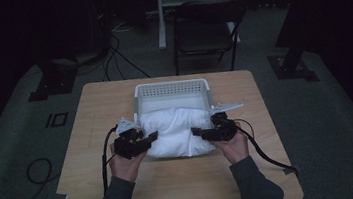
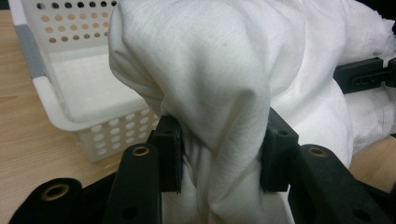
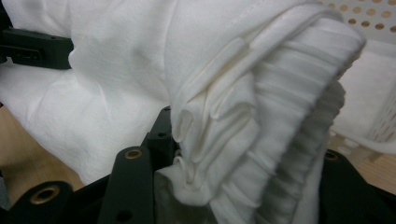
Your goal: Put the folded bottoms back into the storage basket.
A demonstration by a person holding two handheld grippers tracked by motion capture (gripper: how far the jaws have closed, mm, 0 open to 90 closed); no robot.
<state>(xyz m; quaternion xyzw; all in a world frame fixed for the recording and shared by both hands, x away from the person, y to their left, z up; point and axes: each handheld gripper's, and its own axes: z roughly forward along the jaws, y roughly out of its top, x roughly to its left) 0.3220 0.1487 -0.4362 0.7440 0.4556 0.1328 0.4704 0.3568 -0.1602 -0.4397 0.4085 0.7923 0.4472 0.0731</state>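
The bundled white cloth garment (image 1: 178, 132) you hold lies half over the near rim of the white perforated plastic basket (image 1: 170, 86), its front part resting on the light wooden table (image 1: 90, 114) just before you. The basket sits at the middle of the far half, its back wall close to the table's far edge; bare wood lies open on both sides and along the near edge in front of your forearms (the widest free strip). Your left gripper (image 1: 151, 137) pinches a bunched fold at the garment's left end, and in the left gripper view the pads (image 2: 169, 154) press the fabric from both sides. Your right gripper (image 1: 197, 132) is clamped on the ribbed, gathered hem at the right end. Both hands lie low at the table, palms inward, jaws pointing toward each other across the bundle
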